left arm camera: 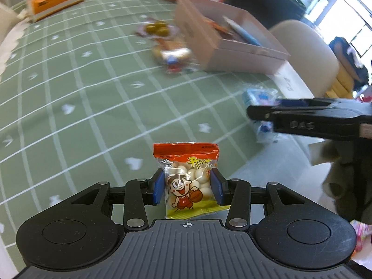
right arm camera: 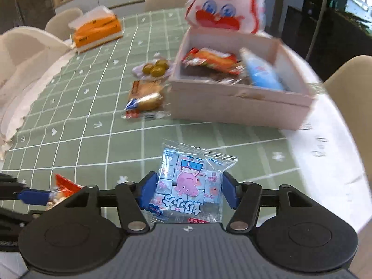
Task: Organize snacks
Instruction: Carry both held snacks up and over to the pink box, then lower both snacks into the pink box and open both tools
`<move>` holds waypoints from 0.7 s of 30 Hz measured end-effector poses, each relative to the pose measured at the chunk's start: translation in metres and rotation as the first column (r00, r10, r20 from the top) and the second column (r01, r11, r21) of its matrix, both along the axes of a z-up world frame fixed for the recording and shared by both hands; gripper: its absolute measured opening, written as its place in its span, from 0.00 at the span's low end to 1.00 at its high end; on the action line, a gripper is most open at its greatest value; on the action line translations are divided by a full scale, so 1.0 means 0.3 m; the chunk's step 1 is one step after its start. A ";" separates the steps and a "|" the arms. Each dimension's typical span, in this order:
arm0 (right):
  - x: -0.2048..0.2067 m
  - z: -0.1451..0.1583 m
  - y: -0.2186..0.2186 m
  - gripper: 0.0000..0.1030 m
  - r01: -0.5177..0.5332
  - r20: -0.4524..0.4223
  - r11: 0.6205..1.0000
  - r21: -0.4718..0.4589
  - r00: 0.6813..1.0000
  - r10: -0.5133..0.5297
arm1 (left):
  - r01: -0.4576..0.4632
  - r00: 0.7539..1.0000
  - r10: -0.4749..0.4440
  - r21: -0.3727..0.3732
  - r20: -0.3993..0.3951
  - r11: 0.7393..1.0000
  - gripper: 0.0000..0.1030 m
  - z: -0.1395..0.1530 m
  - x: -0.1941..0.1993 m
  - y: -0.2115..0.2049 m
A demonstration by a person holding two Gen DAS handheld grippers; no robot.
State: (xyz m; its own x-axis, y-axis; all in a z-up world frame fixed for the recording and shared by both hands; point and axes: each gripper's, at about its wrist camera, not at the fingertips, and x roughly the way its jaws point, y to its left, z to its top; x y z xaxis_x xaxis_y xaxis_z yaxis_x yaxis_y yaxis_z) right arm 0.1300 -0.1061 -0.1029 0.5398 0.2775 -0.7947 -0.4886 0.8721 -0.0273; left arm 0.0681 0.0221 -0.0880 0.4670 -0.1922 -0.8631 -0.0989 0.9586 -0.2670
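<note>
My left gripper [left arm camera: 188, 187] is shut on a red-topped packet of white candy balls with a cartoon boy [left arm camera: 188, 176], held above the green tablecloth. My right gripper [right arm camera: 189, 189] is shut on a clear blue packet with a pink pig [right arm camera: 188, 181]; it also shows in the left wrist view [left arm camera: 302, 118] at the right. The pale pink box [right arm camera: 232, 102] stands ahead and holds a red snack pack [right arm camera: 211, 60] and a light blue pack [right arm camera: 260, 72]. The box also shows in the left wrist view [left arm camera: 204, 34].
A bread packet [right arm camera: 145, 100] and a packet of green olives [right arm camera: 155, 68] lie left of the box. An orange tissue box [right arm camera: 96, 31] stands at the far left. A white and red plush bag [right arm camera: 223, 7] stands behind the box. Chairs ring the table.
</note>
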 end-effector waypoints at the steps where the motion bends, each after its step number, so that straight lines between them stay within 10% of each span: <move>1: -0.005 0.023 -0.030 0.58 0.006 0.008 1.000 0.012 1.000 -0.006 | 0.019 1.000 -0.019 -0.006 0.004 1.000 0.46 0.009 0.013 -0.026; 7: -0.016 0.254 -0.215 0.58 0.020 0.139 0.995 0.100 0.990 -0.034 | 0.111 0.988 -0.106 -0.039 0.115 0.993 0.46 0.166 0.129 -0.135; 14: 0.077 0.556 -0.352 0.58 -0.008 0.358 0.981 0.194 0.931 -0.064 | 0.105 0.927 -0.130 0.090 0.351 0.990 0.46 0.453 0.382 -0.194; 21: 0.194 0.644 -0.424 0.58 -0.028 0.427 0.979 0.201 0.902 -0.062 | 0.054 0.952 -0.090 0.130 0.294 0.990 0.46 0.374 0.700 -0.258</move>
